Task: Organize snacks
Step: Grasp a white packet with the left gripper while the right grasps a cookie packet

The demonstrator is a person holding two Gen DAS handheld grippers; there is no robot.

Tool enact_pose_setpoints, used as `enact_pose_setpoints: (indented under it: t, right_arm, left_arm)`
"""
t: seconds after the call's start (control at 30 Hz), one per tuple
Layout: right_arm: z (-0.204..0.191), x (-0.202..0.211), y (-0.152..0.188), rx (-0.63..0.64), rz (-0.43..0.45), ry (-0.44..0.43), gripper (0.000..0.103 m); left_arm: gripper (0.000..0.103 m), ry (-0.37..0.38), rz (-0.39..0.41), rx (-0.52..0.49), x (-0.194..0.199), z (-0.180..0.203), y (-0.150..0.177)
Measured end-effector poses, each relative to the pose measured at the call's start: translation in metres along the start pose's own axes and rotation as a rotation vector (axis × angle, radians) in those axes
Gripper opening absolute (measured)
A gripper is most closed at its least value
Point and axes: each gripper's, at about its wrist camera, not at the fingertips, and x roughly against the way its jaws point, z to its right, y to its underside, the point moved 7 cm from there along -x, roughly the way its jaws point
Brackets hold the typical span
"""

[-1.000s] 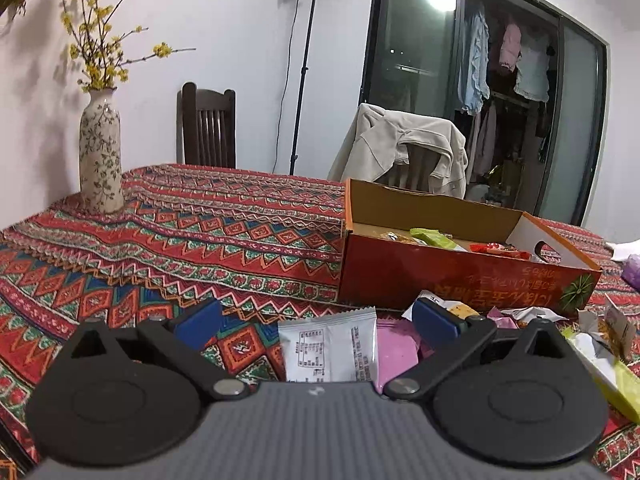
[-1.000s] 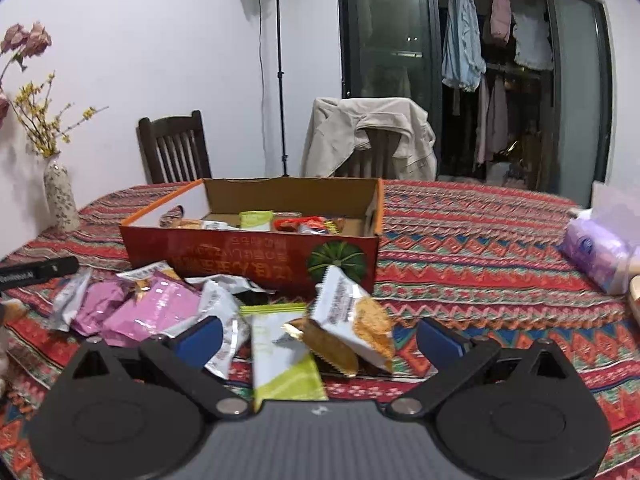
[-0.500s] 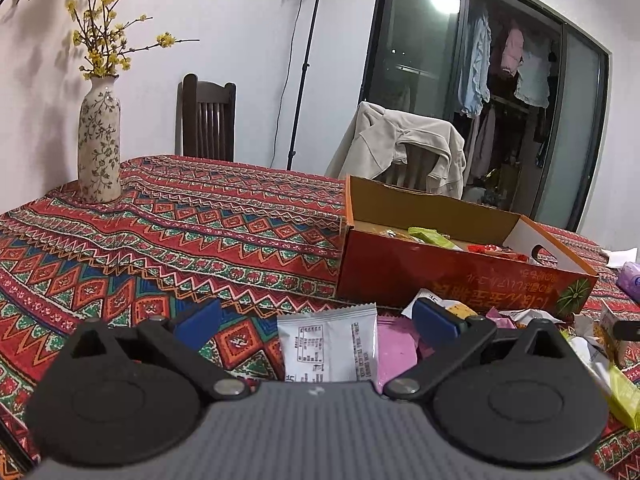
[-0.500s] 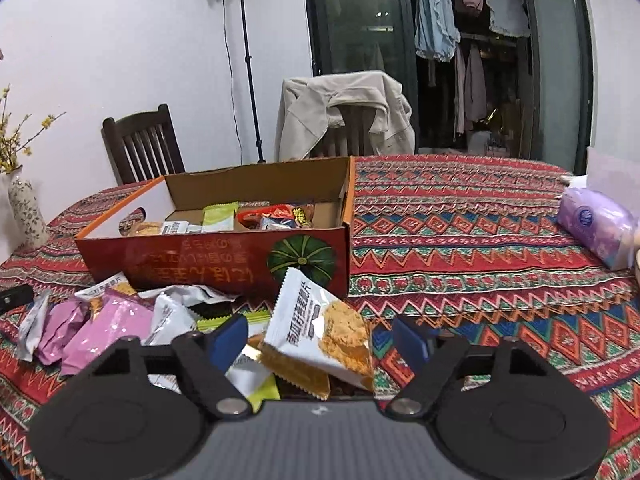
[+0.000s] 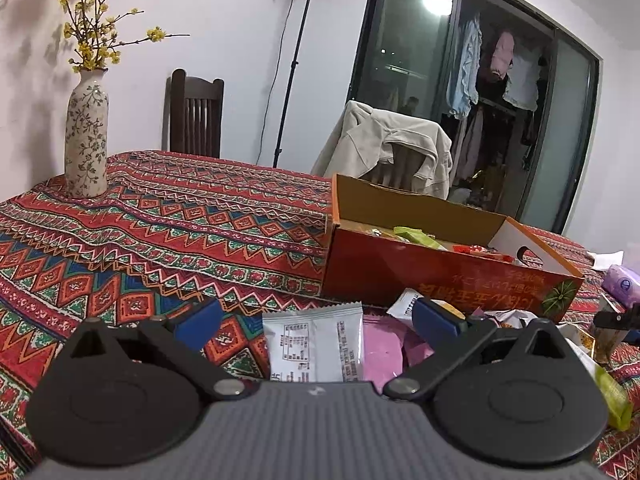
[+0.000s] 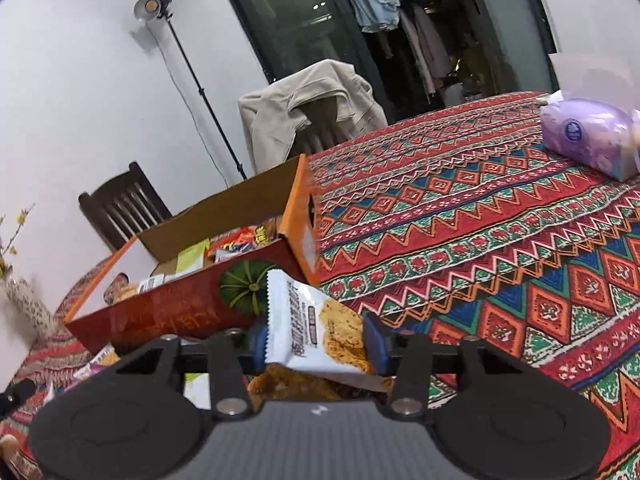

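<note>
Right hand-held gripper (image 6: 316, 342) closing around cracker packet (image 6: 320, 328), box (image 6: 180, 308) just behind.

At the bottom of the frame the left hand-held gripper (image 5: 314, 318) stands wide open over a white snack packet (image 5: 314, 346); an orange snack box (image 5: 440, 264) sits mid-right, a flowered vase (image 5: 86, 136) upper left.

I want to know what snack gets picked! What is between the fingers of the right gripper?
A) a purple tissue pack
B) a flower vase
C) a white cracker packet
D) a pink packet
C: in the right wrist view the white cracker packet sits between the blue pads of the right gripper, whose jaws are closing on it, just in front of the orange box.
</note>
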Motion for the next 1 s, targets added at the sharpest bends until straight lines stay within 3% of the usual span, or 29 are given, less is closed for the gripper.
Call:
enact_pose_setpoints:
  t: [0.17, 0.37, 0.6, 0.87, 1.0]
  right_arm:
    - [0.011, 0.0, 0.0, -0.004, 0.016, 0.081, 0.014]
    - [0.005, 0.006, -0.001, 0.015, 0.049, 0.023, 0.01]
    - [-0.027, 0.028, -0.002, 0.169, 0.191, -0.017, 0.01]
    - [-0.03, 0.035, -0.006, 0.188, 0.228, -0.037, 0.01]
    - [-0.03, 0.04, -0.006, 0.188, 0.249, -0.053, 0.01]
  left_arm:
    - [0.103, -0.02, -0.008, 0.002, -0.003, -0.001, 0.001]
    - [0.103, -0.044, -0.023, -0.013, -0.006, 0.0, 0.002]
    - [0.103, -0.089, -0.047, -0.022, -0.012, -0.002, 0.005]
    - [0.103, -0.142, -0.097, -0.116, -0.022, 0.01, 0.013]
    - [0.103, -0.141, -0.123, -0.08, -0.025, 0.004, 0.015]
